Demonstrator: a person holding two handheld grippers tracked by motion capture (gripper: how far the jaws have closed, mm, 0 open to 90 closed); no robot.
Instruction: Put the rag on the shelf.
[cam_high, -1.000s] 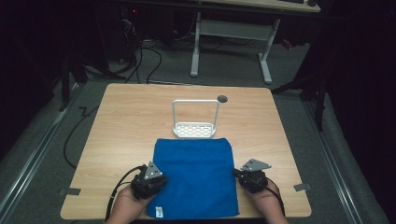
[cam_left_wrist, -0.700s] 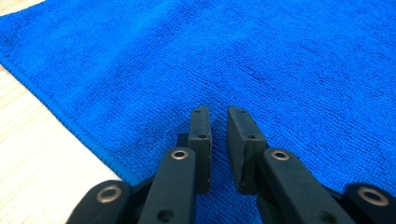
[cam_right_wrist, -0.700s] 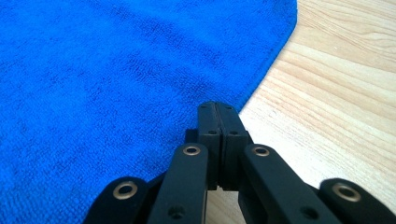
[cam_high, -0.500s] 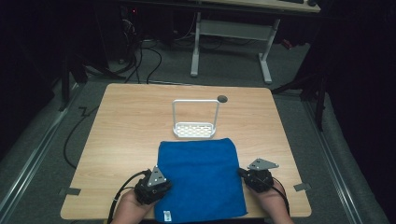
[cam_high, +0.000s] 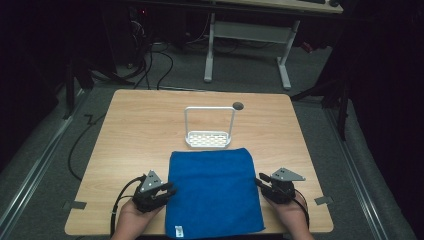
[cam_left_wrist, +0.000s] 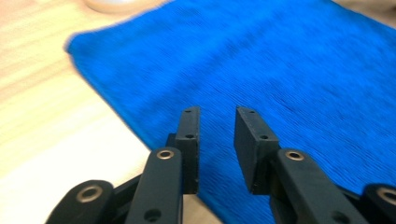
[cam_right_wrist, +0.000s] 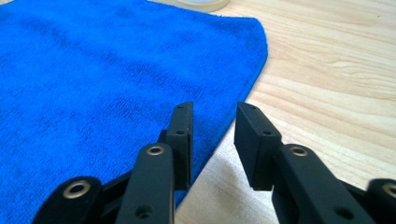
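A blue cloth (cam_high: 214, 190) lies flat on the near half of the wooden table (cam_high: 140, 130). My left gripper (cam_high: 169, 190) sits at the cloth's left edge, open, its jaws pointing over the cloth (cam_left_wrist: 280, 70) with nothing between them. My right gripper (cam_high: 260, 180) sits at the cloth's right edge, also open. In the right gripper view the gripper (cam_right_wrist: 212, 109) straddles the border of the cloth (cam_right_wrist: 93, 70), one jaw over the fabric and one over bare wood. In the left gripper view both jaws of the gripper (cam_left_wrist: 217, 114) hover above the fabric.
A white wire rack (cam_high: 209, 139) stands just beyond the cloth's far edge. A round hole (cam_high: 238, 105) is in the table's far side. Tape pieces (cam_high: 74, 205) mark the near corners. A white-legged desk (cam_high: 245, 30) and cables stand behind the table.
Both hands have shifted slightly near the cloth's side edges; the left gripper has drawn a little toward the near edge. The cloth lies as before.
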